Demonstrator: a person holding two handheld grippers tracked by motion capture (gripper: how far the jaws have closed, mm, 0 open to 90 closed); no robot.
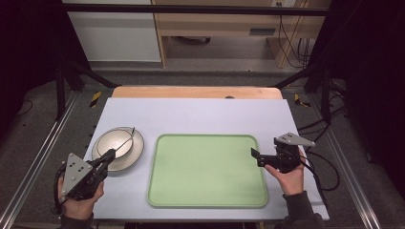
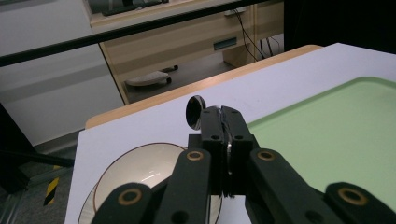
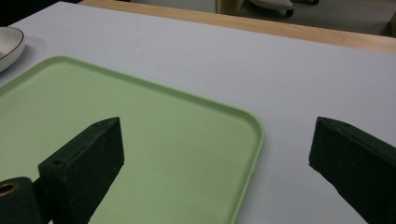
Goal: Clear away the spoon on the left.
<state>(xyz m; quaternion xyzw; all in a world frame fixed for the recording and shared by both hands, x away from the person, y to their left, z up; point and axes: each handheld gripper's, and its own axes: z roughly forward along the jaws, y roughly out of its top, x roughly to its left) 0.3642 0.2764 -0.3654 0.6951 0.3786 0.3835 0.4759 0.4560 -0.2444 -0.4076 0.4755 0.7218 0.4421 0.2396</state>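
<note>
In the left gripper view, the left tool (image 2: 223, 122) covers the handle of the spoon (image 2: 194, 112), leaving just the rounded end standing clear above the jaws. The tool's arms also cover the near part of the bowl (image 2: 140, 170), and the bottom edge cuts off the plate (image 2: 87, 207) under it. In the right gripper view, the bowl (image 3: 10, 44) is cut by the left edge, and the green tray (image 3: 187, 154) runs off the bottom and left. In the high view, the person's forearms leave the frame at the bottom.
</note>
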